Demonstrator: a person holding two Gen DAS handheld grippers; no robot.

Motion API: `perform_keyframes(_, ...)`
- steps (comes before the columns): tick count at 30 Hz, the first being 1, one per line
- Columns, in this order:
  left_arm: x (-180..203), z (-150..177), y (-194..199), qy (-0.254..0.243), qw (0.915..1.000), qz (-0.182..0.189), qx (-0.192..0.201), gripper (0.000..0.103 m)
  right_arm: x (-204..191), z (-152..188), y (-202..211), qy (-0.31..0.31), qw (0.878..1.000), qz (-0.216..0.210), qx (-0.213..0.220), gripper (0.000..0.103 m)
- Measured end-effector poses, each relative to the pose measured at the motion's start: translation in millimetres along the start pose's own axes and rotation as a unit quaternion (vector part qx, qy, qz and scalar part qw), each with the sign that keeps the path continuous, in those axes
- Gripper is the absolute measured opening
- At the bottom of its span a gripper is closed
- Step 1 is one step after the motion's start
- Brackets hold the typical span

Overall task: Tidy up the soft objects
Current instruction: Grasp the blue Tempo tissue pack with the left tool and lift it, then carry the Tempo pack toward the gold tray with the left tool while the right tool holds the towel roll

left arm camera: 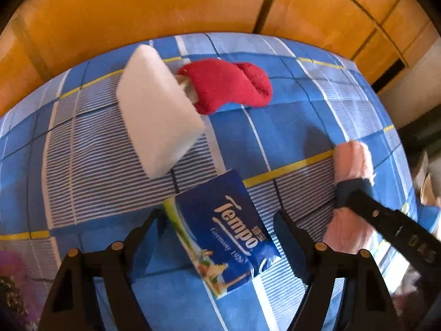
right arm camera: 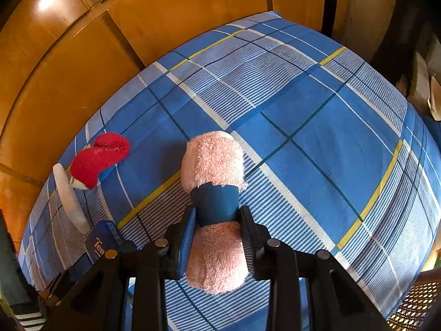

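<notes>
A blue Tempo tissue pack (left arm camera: pixel 220 237) lies on the blue plaid bed between the fingers of my open left gripper (left arm camera: pixel 217 234), which do not press it. A white foam block (left arm camera: pixel 157 110) lies beyond it, and a red sock (left arm camera: pixel 228 82) beside that. My right gripper (right arm camera: pixel 217 220) is shut on a rolled pink towel (right arm camera: pixel 215 162) with a dark blue band (right arm camera: pixel 216 201), held above the bed. The towel also shows in the left wrist view (left arm camera: pixel 352 162). The red sock (right arm camera: pixel 99 158), white block (right arm camera: pixel 70 198) and tissue pack (right arm camera: pixel 100 241) show at the left of the right wrist view.
The bed sheet (right arm camera: pixel 317 138) is blue plaid with white and yellow stripes. Orange wooden cabinet doors (left arm camera: pixel 137 8) stand behind the bed. Boxes (right arm camera: pixel 424 82) sit past the bed's right edge. A woven chair seat (right arm camera: pixel 413 303) is at the lower right.
</notes>
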State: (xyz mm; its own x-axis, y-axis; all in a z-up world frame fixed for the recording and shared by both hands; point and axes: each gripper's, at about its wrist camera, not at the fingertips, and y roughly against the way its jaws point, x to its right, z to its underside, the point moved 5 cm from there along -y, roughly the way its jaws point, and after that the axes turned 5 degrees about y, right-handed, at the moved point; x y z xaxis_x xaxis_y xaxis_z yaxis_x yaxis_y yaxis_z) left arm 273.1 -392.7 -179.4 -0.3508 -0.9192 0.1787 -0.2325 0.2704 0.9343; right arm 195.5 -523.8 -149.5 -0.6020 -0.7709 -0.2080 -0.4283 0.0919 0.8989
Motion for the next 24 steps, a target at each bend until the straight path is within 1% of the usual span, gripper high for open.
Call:
perform_keyframes(1,2.3,2.0,1.4,-0.023,0.9996,-0.012,0.014,0.070,-0.7,0.1,-0.4,0.004,1.000,0.002,0.000,0.031)
perform_keyframes(2,4.0,4.6,2.5,-0.039,0.9990,-0.011,0.021,0.068,-1.2,0.0,-0.6,0.007,1.000,0.004,0.001,0.031)
perform_keyframes(3,3.7,7.7,4.2,-0.046,0.9987,-0.006,0.022,0.066,-2.0,0.0,-0.8,0.012,1.000,0.007,0.001,0.031)
perform_keyframes(7,-4.4,19.0,14.9,-0.064,0.9978,-0.008,0.017,0.062,-8.6,1.8,-1.9,0.037,0.999,0.021,0.001,0.032)
perform_keyframes(9,-9.0,19.2,28.6,-0.070,0.9972,-0.010,0.024,0.062,-10.9,3.5,-1.9,0.042,0.999,0.020,0.001,0.032)
perform_keyframes(11,-15.2,12.0,43.1,-0.062,0.9976,-0.009,0.030,0.062,-14.4,5.4,-1.9,0.050,0.999,0.016,0.003,0.032)
perform_keyframes(14,-28.0,-6.5,74.3,-0.048,0.9974,-0.009,0.053,0.062,-28.0,9.6,-1.9,0.082,0.996,0.014,0.006,0.032)
perform_keyframes(18,-53.9,-38.1,118.3,-0.030,0.9951,-0.027,0.090,0.062,-41.1,13.3,-2.7,0.111,0.994,-0.003,0.007,0.031)
perform_keyframes(20,-77.1,-54.0,143.9,-0.014,0.9928,-0.046,0.110,0.062,-47.6,16.3,-2.5,0.129,0.992,-0.003,0.009,0.031)
perform_keyframes(24,-130.0,-73.7,185.3,0.030,0.9868,-0.072,0.142,0.062,-59.4,22.5,-2.0,0.165,0.986,0.011,0.015,0.032)
